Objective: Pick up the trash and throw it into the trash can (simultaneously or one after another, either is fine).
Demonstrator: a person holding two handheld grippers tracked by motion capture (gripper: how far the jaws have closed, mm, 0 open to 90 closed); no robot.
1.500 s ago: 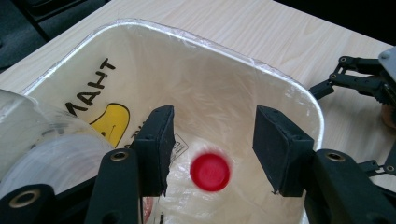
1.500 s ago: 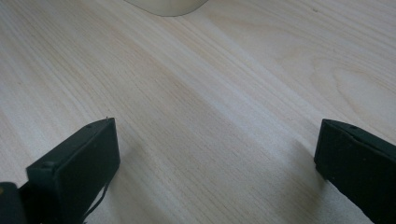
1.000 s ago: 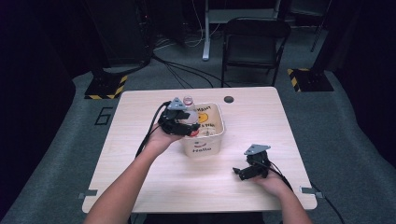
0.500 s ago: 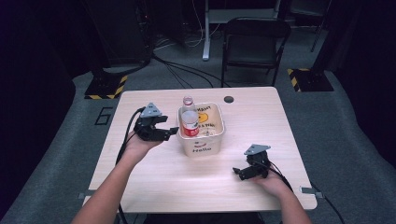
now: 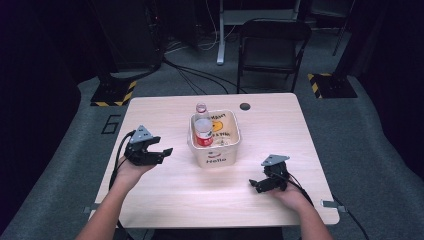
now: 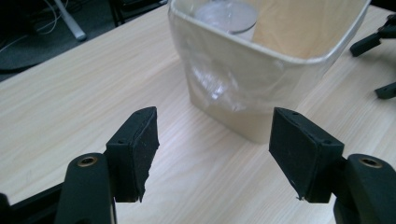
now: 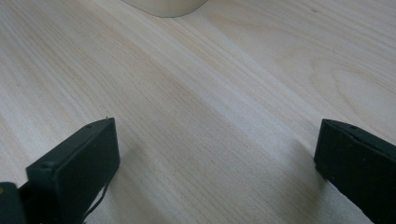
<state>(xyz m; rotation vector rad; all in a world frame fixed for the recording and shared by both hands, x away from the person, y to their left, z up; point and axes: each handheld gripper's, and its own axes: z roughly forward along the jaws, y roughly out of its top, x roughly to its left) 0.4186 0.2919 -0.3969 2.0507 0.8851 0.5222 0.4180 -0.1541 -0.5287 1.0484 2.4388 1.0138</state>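
A cream plastic bin (image 5: 220, 152) marked "Hello" stands at the middle of the wooden table (image 5: 300, 130). A clear bottle (image 5: 203, 131) with a red label leans inside it, neck toward the far side. My left gripper (image 5: 161, 155) hovers open to the left of the bin, jaws pointed at it and apart from it. In the left gripper view the bin (image 6: 261, 70) stands just beyond the spread jaws, the bottle's base (image 6: 226, 14) showing inside. My right gripper (image 5: 256, 184) rests open near the table's front right, nothing between its jaws.
A small dark round hole (image 5: 244, 106) marks the table's far side. A black folding chair (image 5: 272, 45) stands behind the table, and cables cross the floor there. The right gripper view shows bare wood (image 7: 210, 116) and the bin's bottom edge (image 7: 163, 7).
My left gripper was over the bin with the bottle, let it go inside, and has drawn back to the left, open. The right gripper has not moved.
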